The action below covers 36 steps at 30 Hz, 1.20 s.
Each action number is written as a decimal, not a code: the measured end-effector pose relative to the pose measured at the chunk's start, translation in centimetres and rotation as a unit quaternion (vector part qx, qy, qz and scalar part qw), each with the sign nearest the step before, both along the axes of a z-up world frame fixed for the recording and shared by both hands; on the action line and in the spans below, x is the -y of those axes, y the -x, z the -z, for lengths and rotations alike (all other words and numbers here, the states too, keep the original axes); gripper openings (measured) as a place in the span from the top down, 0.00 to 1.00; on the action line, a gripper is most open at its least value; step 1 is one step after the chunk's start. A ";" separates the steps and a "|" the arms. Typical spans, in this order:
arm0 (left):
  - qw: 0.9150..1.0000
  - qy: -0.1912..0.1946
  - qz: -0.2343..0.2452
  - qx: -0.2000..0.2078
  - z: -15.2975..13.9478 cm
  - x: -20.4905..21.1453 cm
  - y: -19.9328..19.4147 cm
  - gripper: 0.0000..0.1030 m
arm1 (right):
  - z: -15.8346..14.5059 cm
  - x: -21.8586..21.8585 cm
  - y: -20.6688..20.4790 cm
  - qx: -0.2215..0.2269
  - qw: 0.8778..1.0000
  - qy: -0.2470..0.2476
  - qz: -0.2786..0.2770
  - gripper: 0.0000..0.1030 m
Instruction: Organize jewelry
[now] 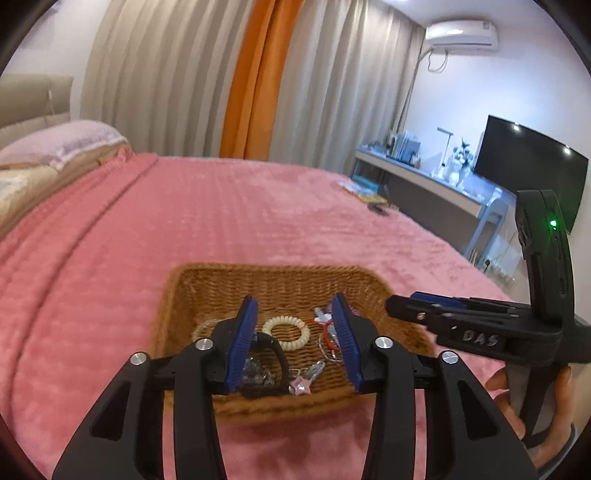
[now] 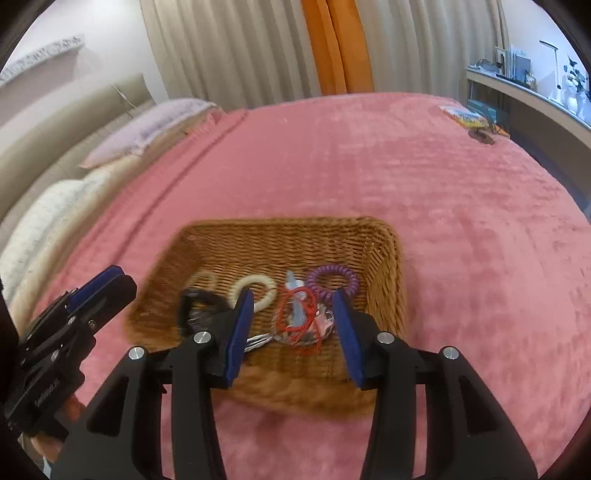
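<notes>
1. Wicker, tan and tightly woven, makes up the shallow rectangular basket [image 2: 380, 254] with rounded corners; it sits on the pink bedspread [image 2: 461, 229] near the bed's front edge.
2. Jewelry lies loose on the basket's floor: a cream spiral coil band [image 1: 286, 329], a purple spiral coil band [image 2: 334, 278] toward the right wall, a tangle of thin red cord [image 2: 301, 314], a black strap-like piece [image 1: 271, 352] and a small pink star charm [image 1: 301, 386]. A paler ring at the left is too blurred to name.
3. Over the near part of the basket the left gripper [image 1: 295, 343] hangs with its blue ribbed pads apart; nothing is pressed between them.
4. Likewise the right gripper [image 2: 293, 334] stands above the red cord with its jaws parted, gripping nothing.
5. Each gripper shows at the edge of the other's view, just beside the basket, with a hand [image 1: 532, 402] on the right one's handle.
6. Farther out: pillows [image 1: 62, 142] at the headboard, beige and orange curtains [image 1: 258, 74], a desk [image 1: 417, 177], a dark screen [image 1: 532, 170], an air conditioner [image 1: 460, 33], and small items [image 2: 467, 116] at the bed's far corner.
</notes>
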<state>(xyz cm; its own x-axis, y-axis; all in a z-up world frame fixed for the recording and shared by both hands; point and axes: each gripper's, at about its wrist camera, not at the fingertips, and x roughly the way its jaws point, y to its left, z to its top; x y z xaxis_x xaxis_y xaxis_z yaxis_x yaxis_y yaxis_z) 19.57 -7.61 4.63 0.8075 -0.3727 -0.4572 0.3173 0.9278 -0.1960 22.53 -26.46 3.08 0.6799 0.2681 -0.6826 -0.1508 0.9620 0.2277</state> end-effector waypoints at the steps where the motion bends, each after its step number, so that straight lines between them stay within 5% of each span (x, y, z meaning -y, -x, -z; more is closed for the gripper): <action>1: 1.000 0.000 -0.002 0.009 -0.7 -0.3 1.1 0.55 | -0.7 0.0 0.8 0.007 1.000 -0.001 -0.001 0.60; 10: 0.992 -0.023 -0.050 0.112 -7.5 -2.5 13.8 0.23 | -7.6 -1.4 12.9 0.104 0.994 -0.006 -0.029 0.56; 16: 0.983 -0.040 -0.080 0.161 -8.9 -2.9 20.9 0.08 | -9.2 -2.8 20.4 0.166 0.986 0.013 -0.029 0.50; 26: 0.977 -0.056 -0.122 0.163 -4.4 -3.4 25.9 0.08 | -4.6 -3.3 26.5 0.229 0.973 0.040 0.002 0.38; 36: 0.959 -0.091 -0.204 0.172 1.7 -2.4 24.2 0.07 | 0.1 -3.9 26.3 0.288 0.953 0.087 0.048 0.32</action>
